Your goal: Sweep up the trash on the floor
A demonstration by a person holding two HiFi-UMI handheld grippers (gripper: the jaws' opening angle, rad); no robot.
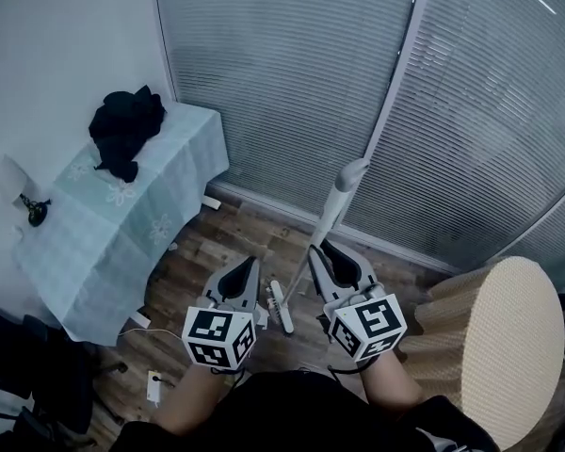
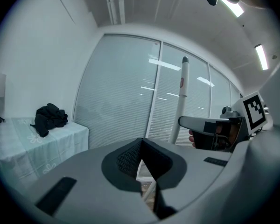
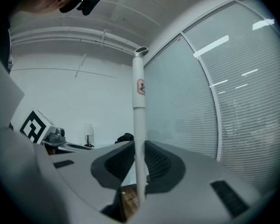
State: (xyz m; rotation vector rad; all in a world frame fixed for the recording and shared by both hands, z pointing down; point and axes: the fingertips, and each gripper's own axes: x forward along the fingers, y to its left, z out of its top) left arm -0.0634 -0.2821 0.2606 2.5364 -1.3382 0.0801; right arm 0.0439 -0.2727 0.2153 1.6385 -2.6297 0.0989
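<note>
A white broom handle (image 1: 335, 201) stands upright in front of me, and my right gripper (image 1: 326, 253) is shut on it about halfway up. In the right gripper view the handle (image 3: 139, 101) runs straight up between the closed pads (image 3: 159, 164). Its white lower end (image 1: 281, 307) rests on the wooden floor (image 1: 217, 252) between the two grippers. My left gripper (image 1: 242, 273) hangs just left of the broom, jaws shut on nothing. The left gripper view shows the handle (image 2: 182, 101) off to the right, clear of the left gripper (image 2: 141, 157). I cannot make out any trash on the floor.
A table with a pale green cloth (image 1: 122, 224) stands at the left, carrying a black garment (image 1: 124, 130) and a small lamp (image 1: 14, 182). Glass walls with blinds (image 1: 292, 83) close off the back. A round woven stool (image 1: 494, 347) sits at the right. A small white object (image 1: 153, 385) lies near a cable.
</note>
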